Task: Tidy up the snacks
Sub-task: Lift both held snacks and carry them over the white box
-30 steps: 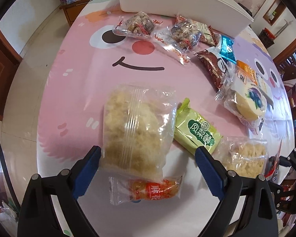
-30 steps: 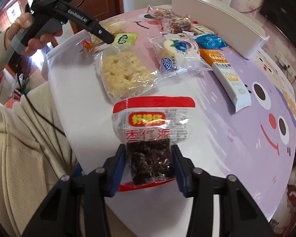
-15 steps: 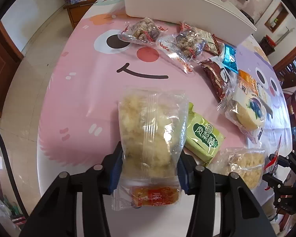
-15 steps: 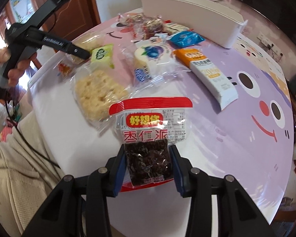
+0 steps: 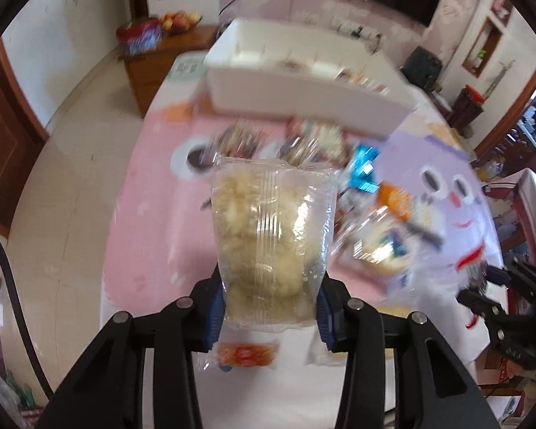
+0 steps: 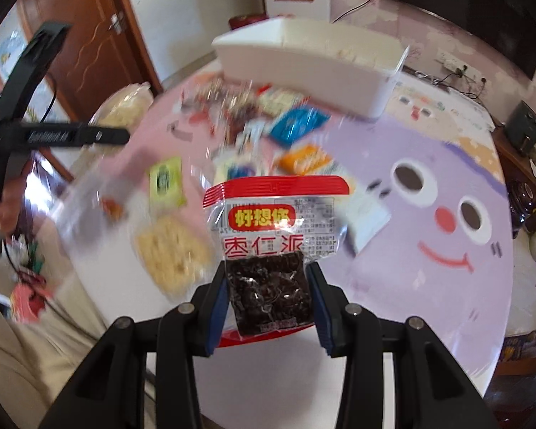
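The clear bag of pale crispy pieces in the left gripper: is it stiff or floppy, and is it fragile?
The clear bag stands upright above the left gripper, so it is probably fairly stiff. Its lumpy pale filling looks light and brittle, so a hard squeeze may crush it. The glossy film may be slippery.

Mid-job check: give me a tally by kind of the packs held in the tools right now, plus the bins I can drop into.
Clear pack of pale puffed snack, in the left tool, whose jaws have just been closing on it: 1
Red-trimmed pack of dark snack, clamped in the right tool: 1
White bin: 1
Total: 3
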A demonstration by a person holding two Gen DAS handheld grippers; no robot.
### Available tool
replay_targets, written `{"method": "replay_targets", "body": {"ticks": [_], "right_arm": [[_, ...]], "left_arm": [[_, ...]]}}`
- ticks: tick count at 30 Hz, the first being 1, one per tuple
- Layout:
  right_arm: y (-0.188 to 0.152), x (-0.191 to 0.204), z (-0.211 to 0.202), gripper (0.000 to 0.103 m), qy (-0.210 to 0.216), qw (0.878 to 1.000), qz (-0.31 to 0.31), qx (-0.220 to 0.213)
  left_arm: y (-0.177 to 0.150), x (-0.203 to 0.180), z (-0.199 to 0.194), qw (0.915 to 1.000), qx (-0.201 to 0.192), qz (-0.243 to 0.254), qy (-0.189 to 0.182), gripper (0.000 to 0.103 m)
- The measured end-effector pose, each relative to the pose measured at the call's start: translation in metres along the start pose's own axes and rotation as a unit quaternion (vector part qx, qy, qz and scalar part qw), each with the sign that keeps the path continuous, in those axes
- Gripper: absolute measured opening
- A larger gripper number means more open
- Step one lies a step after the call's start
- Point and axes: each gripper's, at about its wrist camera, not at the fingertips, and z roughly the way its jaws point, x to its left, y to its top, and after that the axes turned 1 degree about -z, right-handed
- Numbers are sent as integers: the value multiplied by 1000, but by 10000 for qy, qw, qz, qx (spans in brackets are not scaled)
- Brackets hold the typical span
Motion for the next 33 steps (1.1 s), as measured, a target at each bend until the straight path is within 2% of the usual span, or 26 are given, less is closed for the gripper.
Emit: {"method": "replay_targets", "body": {"ticks": [8, 11, 17, 20, 28, 33], "right_arm": [[86, -21, -48, 42, -147, 9971, 314, -677], [123, -28, -68, 42, -260, 9945, 369, -950], [196, -42, -115, 42, -502, 9846, 609, -1558], [225, -48, -130, 42, -541, 9802, 730, -1757], [287, -59, -140, 42, -773, 9714, 915, -2052], [318, -68, -125, 42, -917, 9689, 995, -2072]], "left_arm": [[57, -33, -51, 9981, -461, 414, -46, 41], [85, -39, -65, 9965, -647, 519, 83, 41], [137, -47, -95, 9936, -952, 596, 112, 41], [162, -50, -108, 9901, -1188, 683, 300, 41], [236, -54, -116, 9845, -1410, 760, 708, 41], [285, -49, -97, 9867, -1346, 526, 741, 41]]}}
